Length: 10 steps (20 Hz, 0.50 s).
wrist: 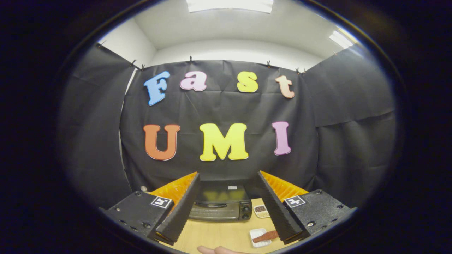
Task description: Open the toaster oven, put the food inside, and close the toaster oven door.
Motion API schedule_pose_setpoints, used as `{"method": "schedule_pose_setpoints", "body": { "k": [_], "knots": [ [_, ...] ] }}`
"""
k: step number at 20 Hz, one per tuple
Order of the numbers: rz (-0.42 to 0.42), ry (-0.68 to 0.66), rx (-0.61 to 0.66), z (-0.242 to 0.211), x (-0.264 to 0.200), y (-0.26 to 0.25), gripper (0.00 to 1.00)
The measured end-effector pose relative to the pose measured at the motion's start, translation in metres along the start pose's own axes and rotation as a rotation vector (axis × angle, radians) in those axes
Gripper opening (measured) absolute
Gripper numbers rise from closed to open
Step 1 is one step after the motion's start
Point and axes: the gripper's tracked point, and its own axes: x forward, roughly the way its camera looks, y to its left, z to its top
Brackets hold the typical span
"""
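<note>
A black toaster oven [219, 204] stands on the wooden table [215, 234] against the booth wall, its door closed and its handle across the front. My gripper [227, 180] hangs above the table with its fingers wide apart and nothing between them; the oven sits beyond and below the gap. On a small white dish [259, 237] near the right finger lies a reddish-brown strip of food [265, 235]. A second small dish [261, 210] with dark and light food sits just right of the oven.
Part of a person's hand [217, 250] rests at the table's near edge. Black cloth walls close the booth behind and at both sides. Bare tabletop lies between the oven and the near edge.
</note>
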Motion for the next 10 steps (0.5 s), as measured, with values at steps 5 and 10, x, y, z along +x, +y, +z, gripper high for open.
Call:
{"method": "schedule_pose_setpoints", "body": {
  "k": [5, 10],
  "knots": [
    [0.002, 0.155, 0.015, -0.069, 0.091, 0.011, 1.00],
    [0.014, 0.346, -0.027, -0.155, 0.178, 0.024, 1.00]
  ]
}}
